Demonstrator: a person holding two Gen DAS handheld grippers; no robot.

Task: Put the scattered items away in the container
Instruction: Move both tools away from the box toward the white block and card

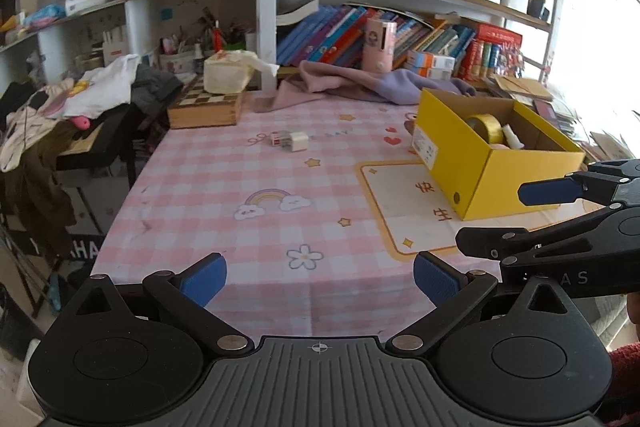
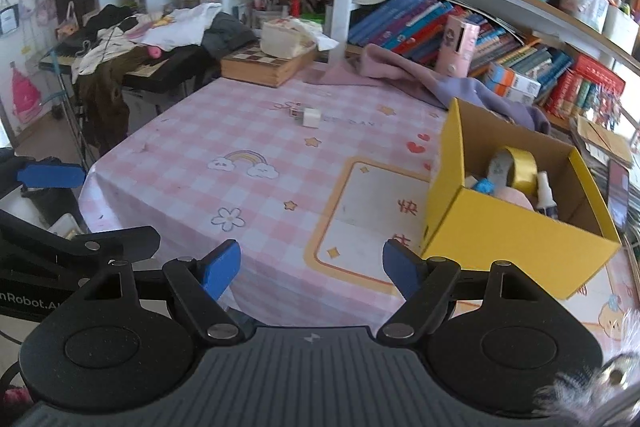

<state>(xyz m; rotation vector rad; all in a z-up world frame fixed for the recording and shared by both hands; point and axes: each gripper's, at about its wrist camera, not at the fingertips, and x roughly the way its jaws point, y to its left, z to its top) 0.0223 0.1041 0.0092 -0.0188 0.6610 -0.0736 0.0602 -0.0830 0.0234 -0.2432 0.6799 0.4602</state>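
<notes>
Both claws were held above the near edge of the table (image 1: 200, 211), the left gripper (image 1: 320, 279) and right gripper (image 2: 312, 267) each with fingers spread apart and empty. The white charger (image 1: 298, 141), touching a smaller cube (image 1: 278, 139), lay well ahead of both claws, while the yellow box (image 2: 516, 231) stood just right of the right claw, holding a tape roll (image 2: 520, 167). The long forward reach risked nudging both pieces apart or grasping only one.
</notes>
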